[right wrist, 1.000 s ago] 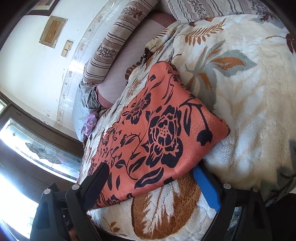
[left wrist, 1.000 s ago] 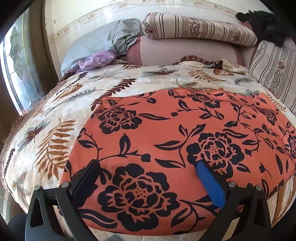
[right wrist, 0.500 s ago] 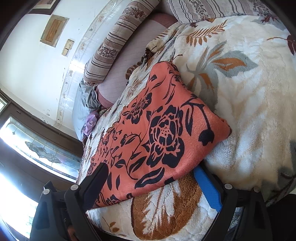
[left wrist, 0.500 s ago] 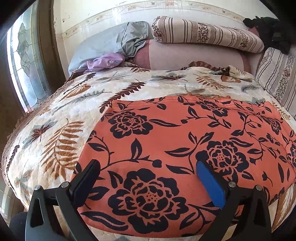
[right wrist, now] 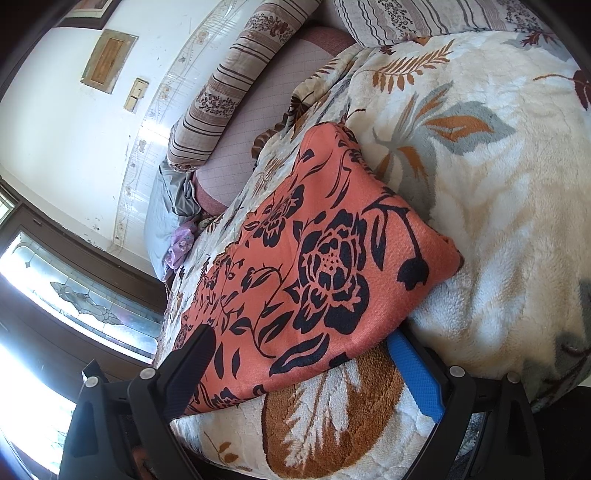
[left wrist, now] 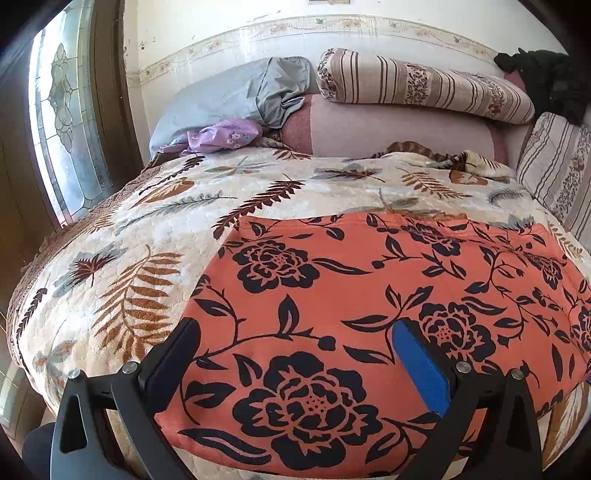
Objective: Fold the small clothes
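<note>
A bed covered by a cream fleece blanket [left wrist: 177,206] printed with brown and grey leaves fills both views. Behind the blanket stands a pale wall with a floral border strip [left wrist: 332,26], and to the blanket's left a dark wooden frame holds a leaded glass window [left wrist: 62,122]. At the blanket's far edge lies one mauve quilted bolster [left wrist: 388,129] with one striped roll pillow [left wrist: 424,86] on top of it; one more striped pillow [left wrist: 557,166] sits at the blanket's far right corner. One grey-blue pillow [left wrist: 229,96] leans at the far left, with one small lilac cloth [left wrist: 221,134] crumpled in front of it. One black garment [left wrist: 546,77] rests above the striped pillows. In the right wrist view one framed panel [right wrist: 107,61] and one light switch plate [right wrist: 136,94] show on the wall. No writing can be read anywhere.

One orange cloth with black flowers [left wrist: 351,295] lies flat on the near half of the blanket, folded, its right corner [right wrist: 448,254] slightly raised off the fleece.

The left gripper [left wrist: 295,347] hangs over the cloth's near left part, jaws spread wide, nothing between them. The right gripper [right wrist: 299,354] sits at the cloth's near right edge, jaws equally wide apart, straddling the edge without clamping it
</note>
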Demonstrator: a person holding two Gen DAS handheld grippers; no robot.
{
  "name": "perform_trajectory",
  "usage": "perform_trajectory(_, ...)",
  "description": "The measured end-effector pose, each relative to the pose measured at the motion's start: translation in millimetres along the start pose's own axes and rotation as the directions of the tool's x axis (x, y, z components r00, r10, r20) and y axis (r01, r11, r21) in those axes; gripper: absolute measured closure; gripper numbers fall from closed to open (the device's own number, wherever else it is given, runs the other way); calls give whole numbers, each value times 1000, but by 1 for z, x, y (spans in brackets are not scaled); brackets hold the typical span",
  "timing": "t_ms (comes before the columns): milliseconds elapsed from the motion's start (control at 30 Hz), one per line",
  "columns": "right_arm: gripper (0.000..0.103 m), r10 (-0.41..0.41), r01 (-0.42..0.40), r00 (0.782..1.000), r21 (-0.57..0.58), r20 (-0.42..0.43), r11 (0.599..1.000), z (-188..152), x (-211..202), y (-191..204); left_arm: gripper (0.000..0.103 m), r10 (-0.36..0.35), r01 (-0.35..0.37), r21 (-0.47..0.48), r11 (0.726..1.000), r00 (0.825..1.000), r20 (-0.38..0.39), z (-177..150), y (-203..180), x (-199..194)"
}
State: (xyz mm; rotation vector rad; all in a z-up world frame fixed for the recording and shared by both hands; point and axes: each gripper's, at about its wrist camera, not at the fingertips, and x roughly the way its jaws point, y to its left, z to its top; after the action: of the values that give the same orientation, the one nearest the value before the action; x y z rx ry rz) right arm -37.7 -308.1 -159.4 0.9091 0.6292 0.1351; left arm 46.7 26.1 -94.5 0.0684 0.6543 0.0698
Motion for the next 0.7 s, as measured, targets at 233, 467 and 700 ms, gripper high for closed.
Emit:
perform_trajectory(233, 7, 0, 0, 1000, 0, 1, 1000, 0, 0, 0, 0, 4, -3, 4, 1000, 999, -36, -2, -1, 6)
perform_trajectory(467, 7, 0, 0, 1000, 0, 1, 1000, 0, 0, 0, 0, 4, -4, -6, 1000, 999, -41, -3, 0, 6)
perform_trajectory(700, 7, 0, 0, 1000, -1, 1, 1000, 0, 0, 0, 0, 7, -7, -12, 1000, 1000, -29, -2, 2, 5)
